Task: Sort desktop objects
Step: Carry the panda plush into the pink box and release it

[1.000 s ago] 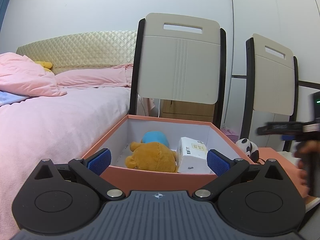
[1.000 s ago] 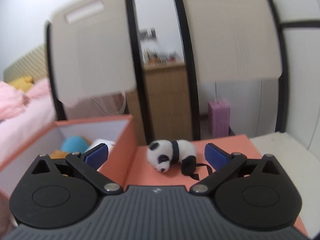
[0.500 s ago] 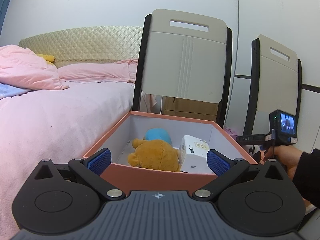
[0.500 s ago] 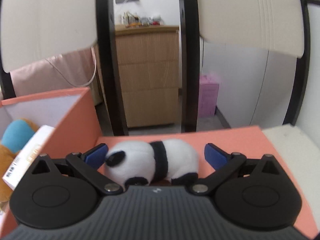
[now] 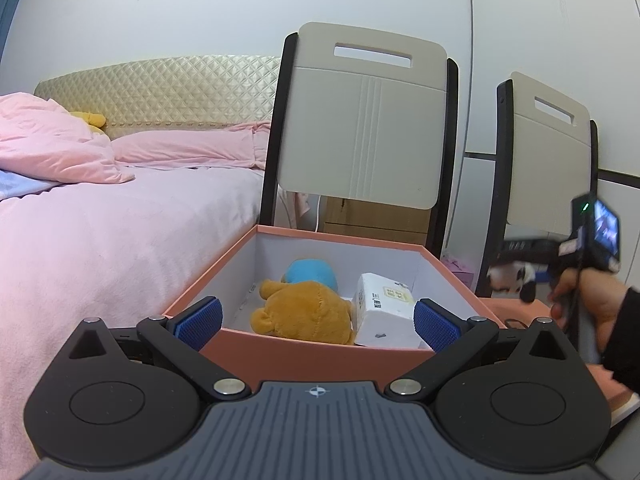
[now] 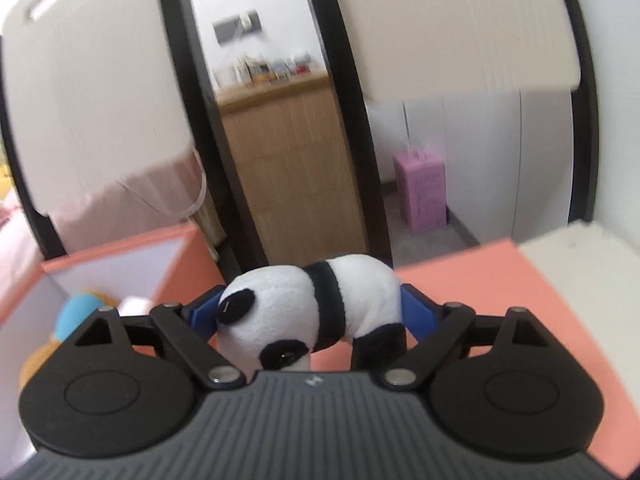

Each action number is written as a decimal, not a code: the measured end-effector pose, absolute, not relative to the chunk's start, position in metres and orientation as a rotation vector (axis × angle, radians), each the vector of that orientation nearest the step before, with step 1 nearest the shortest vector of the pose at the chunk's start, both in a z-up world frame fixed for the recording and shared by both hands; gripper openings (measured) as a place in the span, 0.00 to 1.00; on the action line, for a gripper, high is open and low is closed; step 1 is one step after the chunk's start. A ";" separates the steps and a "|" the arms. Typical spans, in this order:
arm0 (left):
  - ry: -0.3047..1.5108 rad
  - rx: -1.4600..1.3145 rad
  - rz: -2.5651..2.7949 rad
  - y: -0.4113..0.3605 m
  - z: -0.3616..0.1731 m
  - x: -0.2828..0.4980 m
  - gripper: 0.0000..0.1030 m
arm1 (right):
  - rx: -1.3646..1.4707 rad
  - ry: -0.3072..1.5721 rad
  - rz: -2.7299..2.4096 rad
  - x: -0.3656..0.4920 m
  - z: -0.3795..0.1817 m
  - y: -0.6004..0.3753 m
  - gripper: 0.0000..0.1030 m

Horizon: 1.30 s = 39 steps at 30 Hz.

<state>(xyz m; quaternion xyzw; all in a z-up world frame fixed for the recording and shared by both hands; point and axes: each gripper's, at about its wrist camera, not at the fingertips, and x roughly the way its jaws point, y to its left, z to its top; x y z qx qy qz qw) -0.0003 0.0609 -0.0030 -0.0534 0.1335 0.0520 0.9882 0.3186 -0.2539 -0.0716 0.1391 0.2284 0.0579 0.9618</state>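
Observation:
My right gripper (image 6: 310, 314) is shut on a black-and-white panda plush (image 6: 316, 300) and holds it lifted above the salmon lid (image 6: 480, 276); the panda (image 5: 514, 276) also shows in the left wrist view, in the air right of the box. The open salmon box (image 5: 316, 354) holds a brown bear plush (image 5: 304, 312), a blue plush (image 5: 312, 274) and a white carton (image 5: 384, 308). My left gripper (image 5: 316, 322) is open and empty at the box's near wall.
Two chairs with beige backs (image 5: 362, 128) stand right behind the box. A pink bed (image 5: 100, 232) lies to the left. A wooden cabinet (image 6: 292, 168) and a pink box (image 6: 422, 190) stand behind the chairs. A white tabletop (image 6: 592, 264) lies right of the lid.
My right gripper has shut on the panda and lifted it off the lid, tilting left toward the box. My left gripper has stayed open at the box's near wall.

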 end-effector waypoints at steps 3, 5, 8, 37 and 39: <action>0.265 -0.111 0.108 0.062 -0.003 0.000 1.00 | 0.272 0.425 0.164 0.302 -0.048 -0.249 0.88; 0.260 -0.116 0.111 0.063 -0.002 -0.001 1.00 | 0.252 0.413 0.210 0.291 -0.030 -0.241 0.88; 0.255 -0.122 0.115 0.064 0.000 -0.002 1.00 | 0.231 0.417 0.307 0.278 -0.004 -0.225 0.89; 0.225 -0.161 0.145 0.077 0.007 -0.006 1.00 | -0.044 0.820 0.604 0.257 -0.038 -0.080 0.93; 0.226 -0.158 0.140 0.076 0.007 -0.006 1.00 | -0.037 0.827 0.594 0.258 -0.040 -0.082 0.94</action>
